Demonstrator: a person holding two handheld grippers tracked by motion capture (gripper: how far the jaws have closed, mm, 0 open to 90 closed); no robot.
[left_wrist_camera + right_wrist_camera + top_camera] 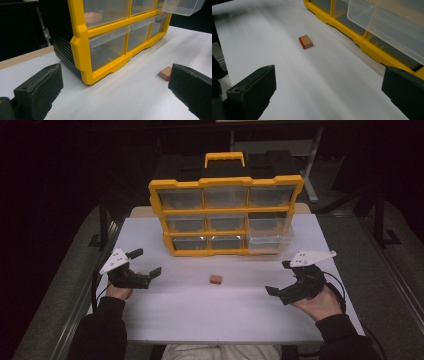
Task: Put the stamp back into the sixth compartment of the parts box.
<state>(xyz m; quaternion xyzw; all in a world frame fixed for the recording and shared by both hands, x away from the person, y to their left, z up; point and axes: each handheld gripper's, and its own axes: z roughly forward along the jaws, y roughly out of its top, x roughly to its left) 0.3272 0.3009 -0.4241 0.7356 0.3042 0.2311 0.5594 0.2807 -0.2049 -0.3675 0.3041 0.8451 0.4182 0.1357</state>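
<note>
So the block [216, 279] is a small wooden-looking brick with one red face, lying flat on the white counter [200, 320] roughly midway between the two tongs and a bit ahead of both, well apart from either. Just past it stands the yellow organizer [225, 215], with one clear drawer [270, 232] pulled out on the side nearer the right tongs.

Left tongs [148, 263] are spread wide with nothing in them; in the left gripper view the block sits right beside the far jaw. Right tongs [278, 277] are also wide apart and empty, block out ahead of them.

My guess on handling: light, rigid, not fragile, flat sides so the padded jaws should bite fine. It might skate on that smooth counter if nudged from one side only. I'd pinch it across the two short flat sides, low and square, rather than corner to corner.

Writing: none I can read. No brand or label on the block, the organizer or the drawers.
</note>
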